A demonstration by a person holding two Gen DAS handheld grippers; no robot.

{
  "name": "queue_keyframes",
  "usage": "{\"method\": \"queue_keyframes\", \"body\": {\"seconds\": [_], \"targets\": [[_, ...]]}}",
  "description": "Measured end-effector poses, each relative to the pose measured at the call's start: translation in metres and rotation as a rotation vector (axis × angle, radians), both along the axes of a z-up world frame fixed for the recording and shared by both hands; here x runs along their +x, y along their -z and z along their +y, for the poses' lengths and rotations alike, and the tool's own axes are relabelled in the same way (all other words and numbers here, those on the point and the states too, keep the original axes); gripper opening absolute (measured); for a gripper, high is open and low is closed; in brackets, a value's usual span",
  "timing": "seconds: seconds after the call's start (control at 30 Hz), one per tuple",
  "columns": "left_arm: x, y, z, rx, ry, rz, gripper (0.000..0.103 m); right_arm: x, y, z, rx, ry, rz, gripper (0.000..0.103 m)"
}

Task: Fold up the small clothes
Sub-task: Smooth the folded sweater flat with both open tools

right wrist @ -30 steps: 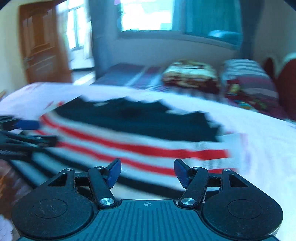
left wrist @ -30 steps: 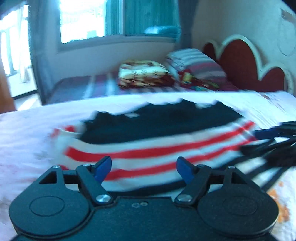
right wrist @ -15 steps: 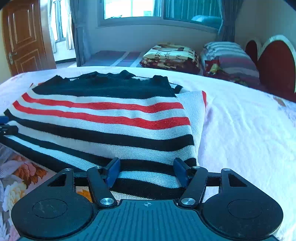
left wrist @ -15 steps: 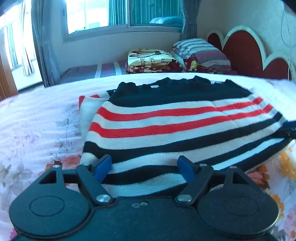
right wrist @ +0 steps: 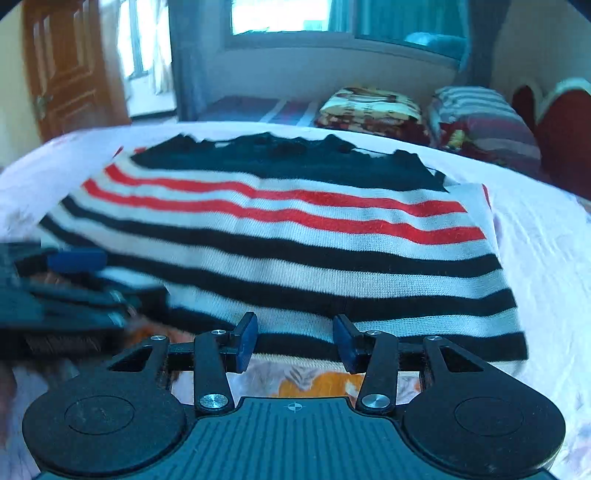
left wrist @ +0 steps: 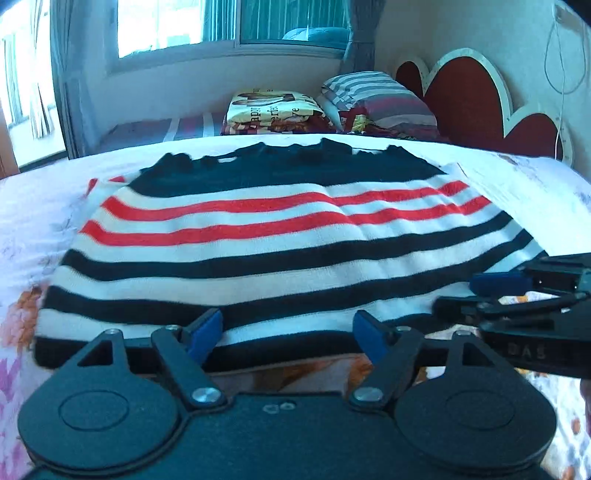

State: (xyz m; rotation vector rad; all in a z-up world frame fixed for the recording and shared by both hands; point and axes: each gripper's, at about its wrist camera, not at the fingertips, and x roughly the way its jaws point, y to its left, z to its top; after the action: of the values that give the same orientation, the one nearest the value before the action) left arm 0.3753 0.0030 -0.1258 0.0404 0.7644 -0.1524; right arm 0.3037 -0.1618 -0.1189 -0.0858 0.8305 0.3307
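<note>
A striped sweater (left wrist: pixel 280 236) lies spread flat in the middle of the bed (left wrist: pixel 33 206), its dark navy collar end at twelve o'clock toward the far side and its black hem at six o'clock, nearest the two hand-held tools. Red and black bands run across it on a cream ground, and a folded-under sleeve shows as a pale edge at about two o'clock in the right wrist view. The left tongs (left wrist: pixel 286 332) hang just over the hem with the blue pads well apart; the hem passes between them but neither pad presses the knit. The right tongs (right wrist: pixel 295 339) sit at the hem too, further toward three o'clock along the edge, and their jaws are closing, with the black hem band lying in the gap and the pads not yet pinching it. Each tool shows in the other's camera: the right one enters at three o'clock of the left view, the left one at nine o'clock of the right view, blurred. The floral bedsheet (right wrist: pixel 306 380) peeks out under the hem. Beyond the bed, at twelve o'clock, are a folded patterned blanket (left wrist: pixel 269 110), a striped pillow (left wrist: pixel 376 96), a red scalloped headboard (left wrist: pixel 469 103) and a bright window (left wrist: pixel 177 26); a wooden door (right wrist: pixel 70 70) stands at ten o'clock.
</note>
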Motion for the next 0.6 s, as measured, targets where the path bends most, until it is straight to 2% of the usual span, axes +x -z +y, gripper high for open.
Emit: {"method": "queue_keyframes", "body": {"seconds": [0.07,0.17,0.2,0.27,0.33,0.37,0.43,0.5,0.57,0.6], "targets": [[-0.002,0.001,0.021,0.021,-0.040,0.004,0.079,0.005,0.004,-0.018,-0.003,0.027,0.011,0.046],[-0.009,0.002,0.049,-0.007,-0.052,0.006,0.079,0.006,0.010,-0.059,-0.005,0.135,0.016,0.046],[-0.010,0.002,0.050,0.001,-0.043,0.007,0.079,0.003,0.010,-0.070,0.035,0.132,0.026,0.046],[-0.008,0.000,0.046,0.023,-0.041,0.012,0.079,0.001,0.000,-0.076,0.047,0.131,0.029,0.046],[-0.005,0.000,0.044,0.026,-0.053,0.017,0.079,-0.003,-0.017,-0.088,0.052,0.190,-0.057,0.046],[-0.005,0.000,0.043,0.022,-0.061,0.016,0.079,-0.001,-0.021,-0.096,0.060,0.221,-0.072,0.046],[-0.005,-0.002,0.042,0.017,-0.072,0.017,0.078,0.009,-0.019,-0.114,0.074,0.276,-0.038,0.046],[-0.012,-0.010,0.047,-0.016,-0.094,-0.017,0.074,0.017,-0.014,-0.124,0.098,0.294,-0.010,0.046],[-0.024,-0.019,0.059,-0.056,-0.131,-0.096,0.074,0.020,-0.008,-0.129,0.116,0.287,0.021,0.046],[-0.027,-0.021,0.066,-0.055,-0.163,-0.111,0.074,0.019,-0.006,-0.130,0.127,0.278,0.035,0.037]]}}
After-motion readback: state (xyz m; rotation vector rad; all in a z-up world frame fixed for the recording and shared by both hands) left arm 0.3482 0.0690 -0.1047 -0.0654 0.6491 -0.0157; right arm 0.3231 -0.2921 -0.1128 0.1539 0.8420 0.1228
